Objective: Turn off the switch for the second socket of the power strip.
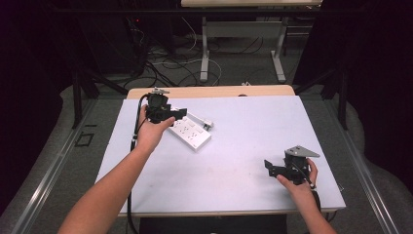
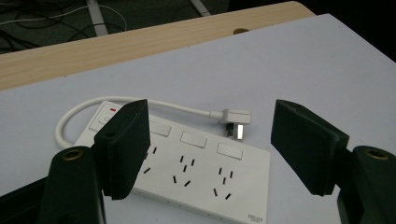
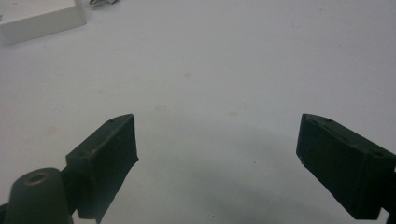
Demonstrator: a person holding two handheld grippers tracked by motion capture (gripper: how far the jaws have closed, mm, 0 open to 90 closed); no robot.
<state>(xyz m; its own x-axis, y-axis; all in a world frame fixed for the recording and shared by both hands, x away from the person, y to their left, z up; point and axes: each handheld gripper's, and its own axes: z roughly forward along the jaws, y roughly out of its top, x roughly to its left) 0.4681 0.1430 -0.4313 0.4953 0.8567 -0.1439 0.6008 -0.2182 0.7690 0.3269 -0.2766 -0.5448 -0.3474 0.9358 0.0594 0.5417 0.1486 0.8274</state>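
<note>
At the lower right of the high view, the right gripper [image 1: 271,167] rests on the white table [image 1: 243,146], jaws wide apart and empty. At upper left, the left gripper [image 1: 180,113] hovers over a white power strip [image 1: 191,132], jaws wide, gripping nothing.

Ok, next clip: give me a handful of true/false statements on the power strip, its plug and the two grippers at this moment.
1. The left gripper has its jaws apart with nothing clamped. True.
2. The power strip is black. False: it is white.
3. The plug is pushed into one of the strip's sockets. False: it lies loose on the table beside the strip.
4. The right gripper is open over bare table. True.
5. The right gripper is beside the power strip. False: in the high view it is near the table's front right, far from the strip.
</note>
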